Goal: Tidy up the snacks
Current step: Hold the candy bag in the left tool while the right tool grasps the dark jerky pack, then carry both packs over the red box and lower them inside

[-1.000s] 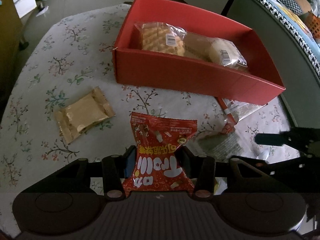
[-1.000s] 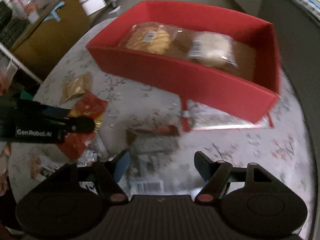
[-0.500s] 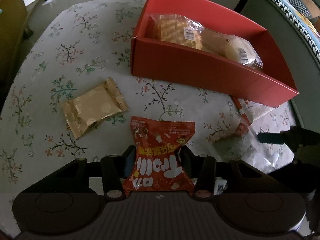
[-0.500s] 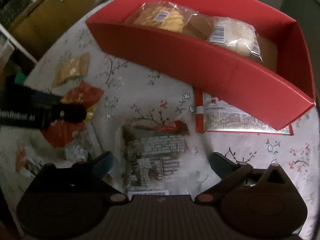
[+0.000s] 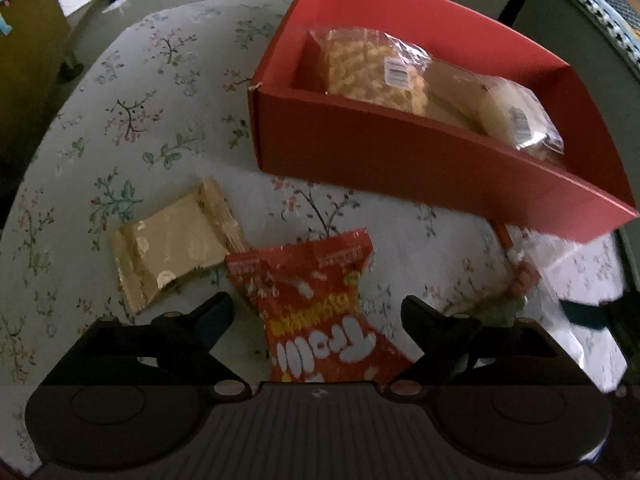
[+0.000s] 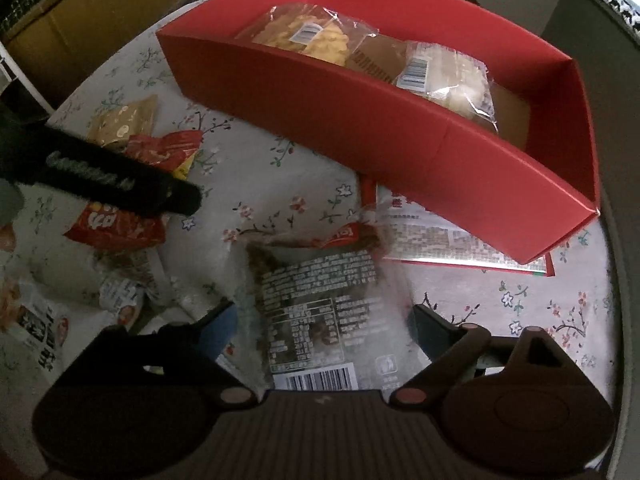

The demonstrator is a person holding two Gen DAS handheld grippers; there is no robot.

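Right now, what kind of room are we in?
Probably a lived-in home room: a table with a flowered cloth, cardboard boxes on the floor, and a houndstooth cushion beside it.

A floral-clothed table (image 5: 132,120) carries a red box (image 5: 400,152) far right, a tan packet (image 5: 176,244) left and a red snack bag (image 5: 320,312) near.

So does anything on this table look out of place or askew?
Yes: a flat red-edged packet is partly trapped under the red box, whose near left corner looks slightly scuffed.
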